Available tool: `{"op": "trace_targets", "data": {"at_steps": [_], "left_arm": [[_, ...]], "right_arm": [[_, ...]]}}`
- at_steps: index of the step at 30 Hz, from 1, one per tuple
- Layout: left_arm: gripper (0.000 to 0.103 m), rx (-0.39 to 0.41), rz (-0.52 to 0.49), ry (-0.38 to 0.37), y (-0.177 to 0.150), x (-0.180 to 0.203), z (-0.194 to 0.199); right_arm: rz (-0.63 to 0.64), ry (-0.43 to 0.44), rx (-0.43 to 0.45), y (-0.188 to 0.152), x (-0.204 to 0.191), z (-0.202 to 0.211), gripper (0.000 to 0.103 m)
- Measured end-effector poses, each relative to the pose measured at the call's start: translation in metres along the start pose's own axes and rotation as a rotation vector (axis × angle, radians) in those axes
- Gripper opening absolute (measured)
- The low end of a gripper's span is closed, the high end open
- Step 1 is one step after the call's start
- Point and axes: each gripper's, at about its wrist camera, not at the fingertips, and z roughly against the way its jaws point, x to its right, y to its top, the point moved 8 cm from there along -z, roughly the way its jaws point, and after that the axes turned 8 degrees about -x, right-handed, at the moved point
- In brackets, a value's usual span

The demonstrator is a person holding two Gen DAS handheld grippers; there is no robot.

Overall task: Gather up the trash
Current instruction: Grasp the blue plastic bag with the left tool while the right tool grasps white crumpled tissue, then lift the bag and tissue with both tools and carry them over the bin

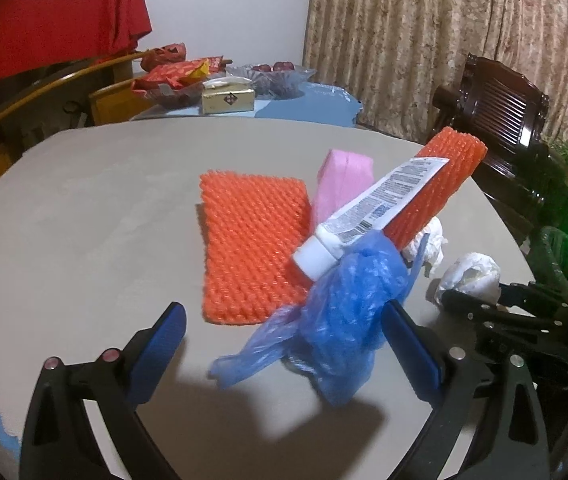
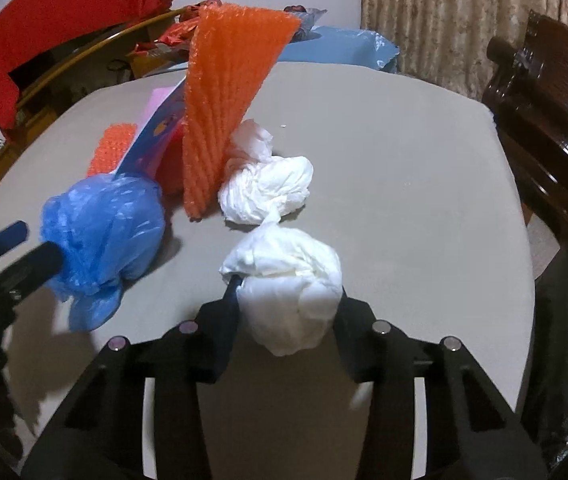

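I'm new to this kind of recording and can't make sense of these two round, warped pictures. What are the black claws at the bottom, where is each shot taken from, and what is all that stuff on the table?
There is no robot here: a person holds a two-finger gripper in each hand, and each carries a wide-angle camera looking along its fingers.

The left wrist view shows the left gripper open, its blue pads either side of a crumpled blue plastic bag; the far pad seems to touch it.

The right wrist view shows the right gripper closed on a white paper wad.

On the grey table lies trash: a flat orange foam net, a second one propped up, a pink pack, a white tube, and another white wad.
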Motion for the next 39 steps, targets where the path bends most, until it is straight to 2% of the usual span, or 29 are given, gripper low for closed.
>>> {"op": "trace_targets", "data": {"at_steps": [5, 8, 10, 13, 15, 18, 39], "left_arm": [[0.091, -0.011, -0.022, -0.018, 0.002, 0.015, -0.012], [0.084, -0.014, -0.035, -0.026, 0.004, 0.025, -0.017], [0.071, -0.022, -0.05, -0.031, 0.003, 0.033, -0.02], [0.046, -0.039, -0.081, -0.039, -0.002, 0.045, -0.023], [0.039, -0.041, -0.099, -0.045, -0.006, 0.054, -0.02], [0.034, -0.042, -0.094, -0.071, -0.01, 0.062, -0.013], [0.033, 0.041, -0.139, -0.168, 0.011, 0.118, 0.061]], "right_arm": [[-0.032, 0.003, 0.003, -0.005, 0.011, 0.013, 0.039], [-0.045, -0.002, 0.017, -0.008, 0.018, 0.024, 0.039], [-0.049, -0.009, 0.028, -0.009, 0.023, 0.031, 0.039], [-0.053, -0.015, 0.041, -0.01, 0.027, 0.04, 0.039], [-0.051, -0.019, 0.049, -0.01, 0.03, 0.046, 0.039], [-0.044, -0.025, 0.068, -0.011, 0.03, 0.056, 0.039], [-0.083, -0.023, 0.225, -0.015, 0.053, 0.156, 0.04]]}}
